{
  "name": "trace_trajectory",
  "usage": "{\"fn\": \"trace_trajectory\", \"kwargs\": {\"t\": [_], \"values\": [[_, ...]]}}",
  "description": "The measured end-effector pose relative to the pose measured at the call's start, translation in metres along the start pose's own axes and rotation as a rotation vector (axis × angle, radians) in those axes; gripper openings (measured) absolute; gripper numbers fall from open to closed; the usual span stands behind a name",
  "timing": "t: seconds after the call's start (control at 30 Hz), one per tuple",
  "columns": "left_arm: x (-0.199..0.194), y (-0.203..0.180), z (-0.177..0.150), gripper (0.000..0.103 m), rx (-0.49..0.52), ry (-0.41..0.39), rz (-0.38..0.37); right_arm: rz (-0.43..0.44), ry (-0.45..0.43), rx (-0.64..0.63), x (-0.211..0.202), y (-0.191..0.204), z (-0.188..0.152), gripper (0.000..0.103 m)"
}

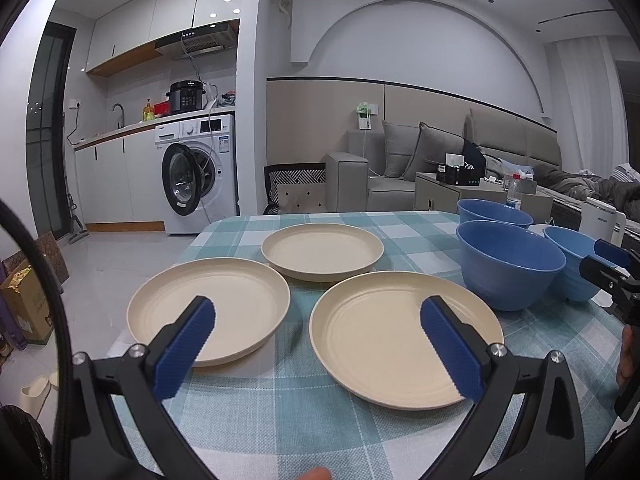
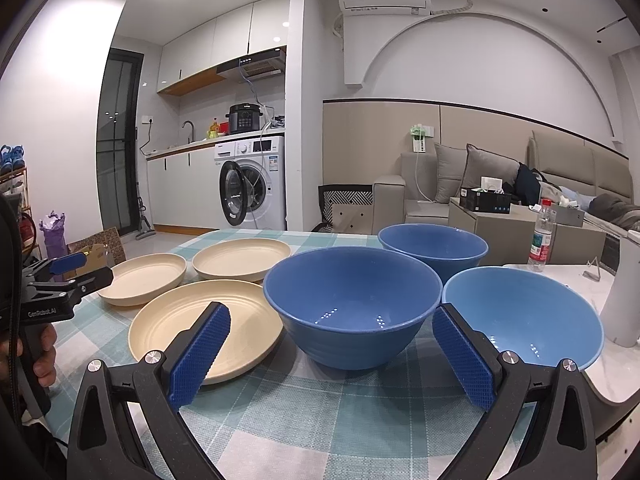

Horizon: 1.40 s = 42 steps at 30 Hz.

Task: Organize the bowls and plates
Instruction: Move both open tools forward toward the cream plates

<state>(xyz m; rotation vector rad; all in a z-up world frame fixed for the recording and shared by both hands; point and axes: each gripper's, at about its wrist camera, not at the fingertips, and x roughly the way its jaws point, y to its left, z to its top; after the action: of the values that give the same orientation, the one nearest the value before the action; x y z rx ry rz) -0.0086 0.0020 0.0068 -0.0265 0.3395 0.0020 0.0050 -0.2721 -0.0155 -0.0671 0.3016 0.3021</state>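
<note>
The left gripper [image 1: 318, 344] is spread wide and holds nothing; it hovers over the near edge of the counter [image 1: 280, 420], one pad in front of the left plate [image 1: 208, 308], the other in front of the near plate [image 1: 400, 336]. It touches neither. The right gripper [image 2: 330, 354] is likewise wide apart and empty, its pads framing the middle bowl [image 2: 352, 308] without contact.

Three cream plates lie flat and separate on the checked cloth: the left plate, the near plate, and a far plate [image 1: 322, 250] behind them. Three blue bowls stand upright to their right: the middle bowl just beside the near plate, a far bowl [image 2: 434, 250] behind it, and a lighter bowl [image 2: 524, 316] on the right, close against the middle bowl.

Right of the bowls stand a white appliance [image 2: 624, 300] and a bottle [image 2: 542, 236]. In each wrist view the other gripper shows at the frame's edge, held by a hand [image 2: 42, 356].
</note>
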Motion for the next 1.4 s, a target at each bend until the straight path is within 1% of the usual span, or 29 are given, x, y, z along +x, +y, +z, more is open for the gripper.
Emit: {"fn": "trace_trajectory", "kwargs": {"t": [0.13,0.33,0.63,0.8,1.1,1.27,1.4], "values": [[0.000,-0.002,0.001,0.103,0.003,0.023,-0.010,0.009,0.012,0.006,-0.001,0.000,0.002,0.103],[-0.007,-0.006,0.007,0.103,0.022,0.012,0.005,0.019,0.013,0.006,-0.005,-0.001,0.010,0.103],[-0.011,-0.005,0.019,0.103,0.033,0.031,0.033,0.083,0.039,0.029,-0.013,0.006,0.032,0.103],[-0.010,-0.003,0.026,0.103,0.025,0.048,0.031,0.121,0.054,0.018,-0.014,0.013,0.044,0.103],[-0.006,0.005,0.035,0.103,0.009,0.071,0.041,0.175,0.091,-0.008,-0.005,0.024,0.066,0.103],[-0.004,0.008,0.043,0.103,0.001,0.077,0.039,0.202,0.096,-0.021,0.000,0.032,0.081,0.103],[-0.003,0.012,0.048,0.103,0.001,0.077,0.038,0.227,0.108,-0.008,0.007,0.037,0.091,0.103]]}}
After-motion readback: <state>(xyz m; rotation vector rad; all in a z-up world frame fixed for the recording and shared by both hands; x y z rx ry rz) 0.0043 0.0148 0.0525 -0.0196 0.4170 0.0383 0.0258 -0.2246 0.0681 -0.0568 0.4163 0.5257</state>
